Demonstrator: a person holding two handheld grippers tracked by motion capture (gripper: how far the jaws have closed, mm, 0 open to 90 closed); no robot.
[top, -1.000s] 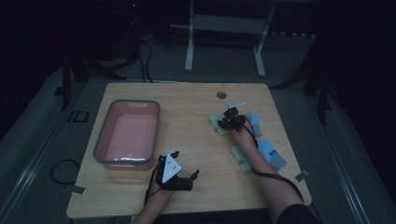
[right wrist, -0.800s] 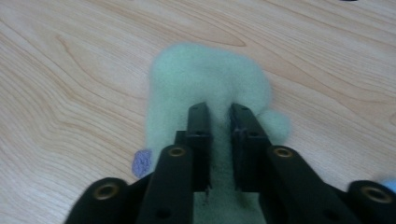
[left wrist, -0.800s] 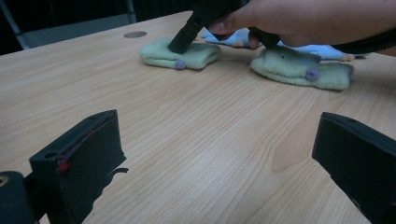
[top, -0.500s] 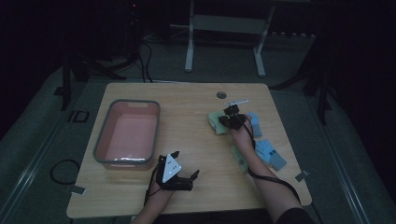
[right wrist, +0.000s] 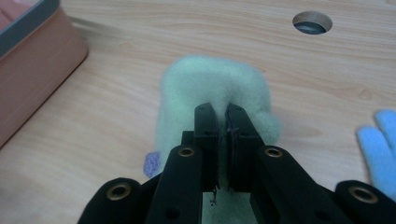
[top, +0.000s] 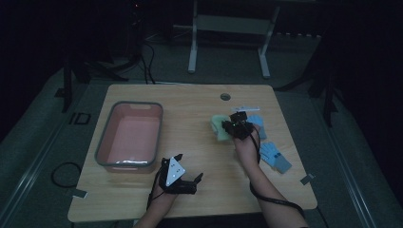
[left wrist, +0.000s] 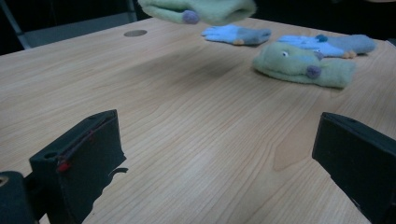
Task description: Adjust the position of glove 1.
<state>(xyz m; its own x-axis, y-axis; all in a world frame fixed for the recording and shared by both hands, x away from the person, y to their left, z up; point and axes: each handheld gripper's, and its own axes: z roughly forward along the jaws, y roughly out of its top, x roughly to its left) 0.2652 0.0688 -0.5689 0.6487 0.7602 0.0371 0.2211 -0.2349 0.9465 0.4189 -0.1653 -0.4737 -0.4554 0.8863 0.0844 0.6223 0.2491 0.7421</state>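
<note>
Right hand-held gripper (right wrist: 223,116) has its jaws pinched tight on the fuzzy pale-green glove (right wrist: 215,98), lifted clear of the wooden bench (top: 199,102). Landmark: the pink rectangular plastic tub (top: 129,135). The glove hangs to the tub's right, well apart. Looks like the drop-off lies leftward across the bench. Left hand-held gripper (top: 183,175) sits nearer the tub's front corner, jaws wide, empty.

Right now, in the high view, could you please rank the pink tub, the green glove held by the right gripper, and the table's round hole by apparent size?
1. pink tub, clearly the largest.
2. green glove, partly hidden by the right gripper.
3. round hole, the smallest.
</note>
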